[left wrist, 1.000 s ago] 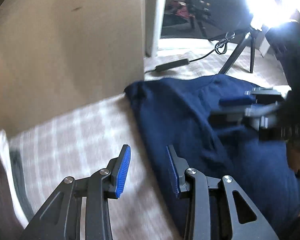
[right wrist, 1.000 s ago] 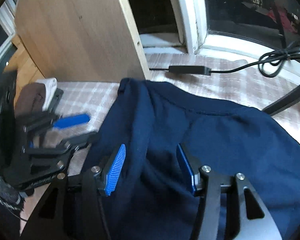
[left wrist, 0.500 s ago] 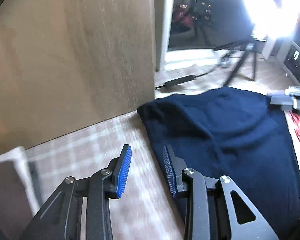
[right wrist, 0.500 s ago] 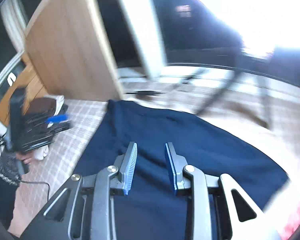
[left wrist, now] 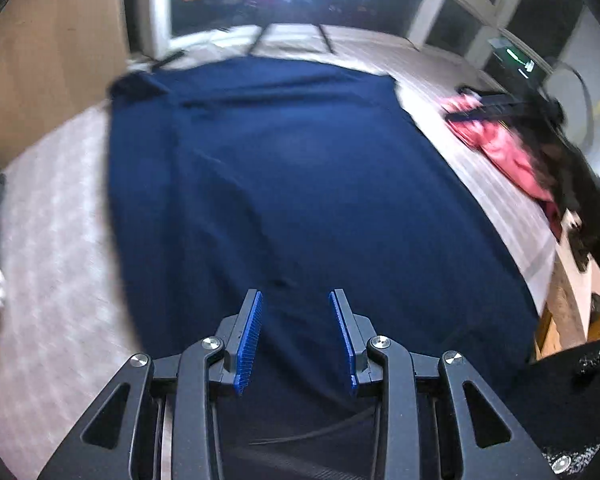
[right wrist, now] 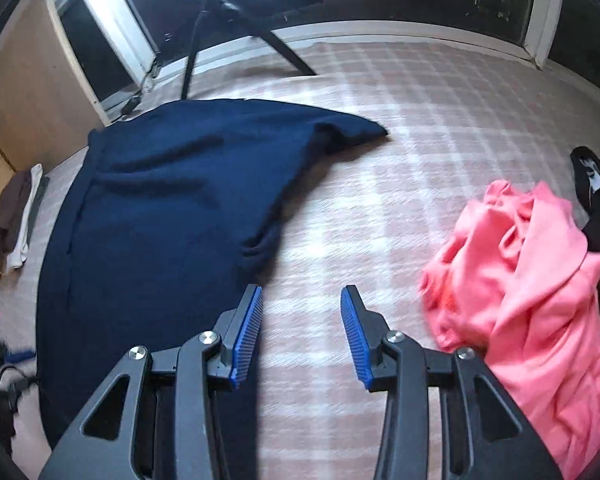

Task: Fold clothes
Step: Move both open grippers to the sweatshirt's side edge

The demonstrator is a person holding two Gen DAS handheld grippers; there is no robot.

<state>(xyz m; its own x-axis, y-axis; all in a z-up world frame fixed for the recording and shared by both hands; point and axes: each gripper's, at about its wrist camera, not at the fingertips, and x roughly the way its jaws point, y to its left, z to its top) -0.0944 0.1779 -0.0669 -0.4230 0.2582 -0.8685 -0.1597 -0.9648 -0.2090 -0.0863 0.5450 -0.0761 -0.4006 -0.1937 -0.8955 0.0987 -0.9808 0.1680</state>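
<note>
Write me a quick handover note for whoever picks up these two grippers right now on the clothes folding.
Left gripper: jaws apart, nothing between them, over the near part of the navy garment.
Right gripper: jaws have just been opening, empty, over bare checked bedcover between the navy garment and the pink garment.
Done: navy garment is spread out, one pointed part sticking out sideways.
Left: fold the navy garment, then the crumpled pink one. A small stack of clothes lies beyond the navy garment.
</note>
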